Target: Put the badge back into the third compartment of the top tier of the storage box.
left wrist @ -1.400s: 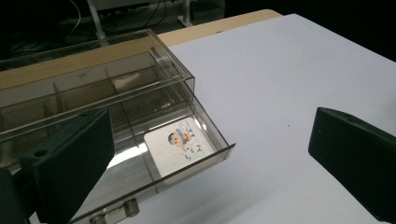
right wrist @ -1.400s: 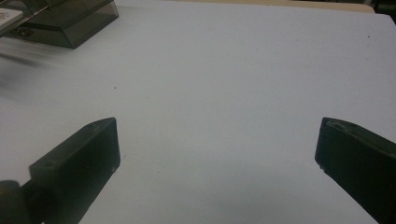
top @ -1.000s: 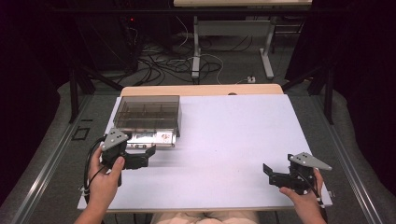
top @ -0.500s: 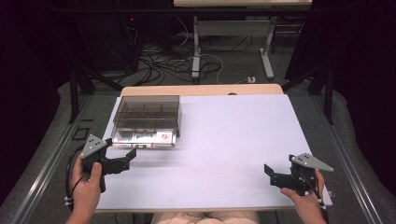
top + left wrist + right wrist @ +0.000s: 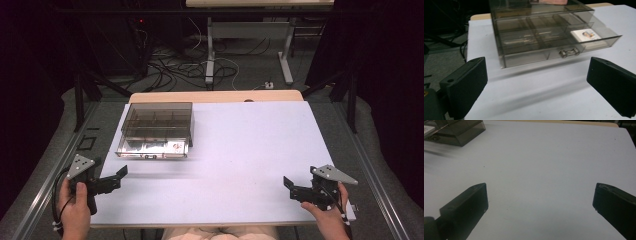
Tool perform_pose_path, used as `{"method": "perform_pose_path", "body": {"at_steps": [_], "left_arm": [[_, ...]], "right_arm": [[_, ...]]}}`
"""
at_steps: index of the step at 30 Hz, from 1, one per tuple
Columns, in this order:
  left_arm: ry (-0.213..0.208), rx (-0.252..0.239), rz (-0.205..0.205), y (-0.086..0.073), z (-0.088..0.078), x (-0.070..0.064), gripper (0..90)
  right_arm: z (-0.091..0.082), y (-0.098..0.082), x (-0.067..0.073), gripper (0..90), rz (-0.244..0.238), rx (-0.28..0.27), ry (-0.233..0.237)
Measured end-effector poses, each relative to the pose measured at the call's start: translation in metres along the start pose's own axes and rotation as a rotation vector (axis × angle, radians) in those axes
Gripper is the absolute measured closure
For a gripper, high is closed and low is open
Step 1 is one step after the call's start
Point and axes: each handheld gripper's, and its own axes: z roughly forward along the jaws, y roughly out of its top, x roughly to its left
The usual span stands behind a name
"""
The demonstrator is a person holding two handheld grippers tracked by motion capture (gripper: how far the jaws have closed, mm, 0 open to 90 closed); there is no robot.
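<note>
The left claw (image 5: 121,173), released and empty at the lower left, faces the box (image 5: 156,129) whose drawer (image 5: 564,47) stands pulled out, probably for access.

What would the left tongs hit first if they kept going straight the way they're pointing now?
Most likely the pulled-out drawer of the smoky plastic box, near its small metal handle. The left tongs stand open with bare table in between.
</note>
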Motion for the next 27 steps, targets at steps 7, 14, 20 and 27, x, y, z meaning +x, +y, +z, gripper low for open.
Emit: {"method": "perform_pose_path", "body": {"at_steps": [7,14,20,27], "left_arm": [[0.035,0.023,-0.04,-0.016,0.0,0.015,4.3],[0.048,0.053,-0.055,-0.027,0.004,0.022,5.3],[0.056,0.077,-0.069,-0.034,0.007,0.028,5.7],[0.044,0.076,-0.107,-0.038,0.008,0.033,6.4]], "right_arm": [[0.002,0.0,0.0,0.0,-0.007,0.008,0.004],[0.003,-0.001,-0.001,0.0,-0.007,0.018,0.005],[0.006,-0.002,-0.001,0.0,-0.006,0.012,0.015],[0.007,-0.003,-0.001,0.0,-0.006,0.029,0.025]]}}
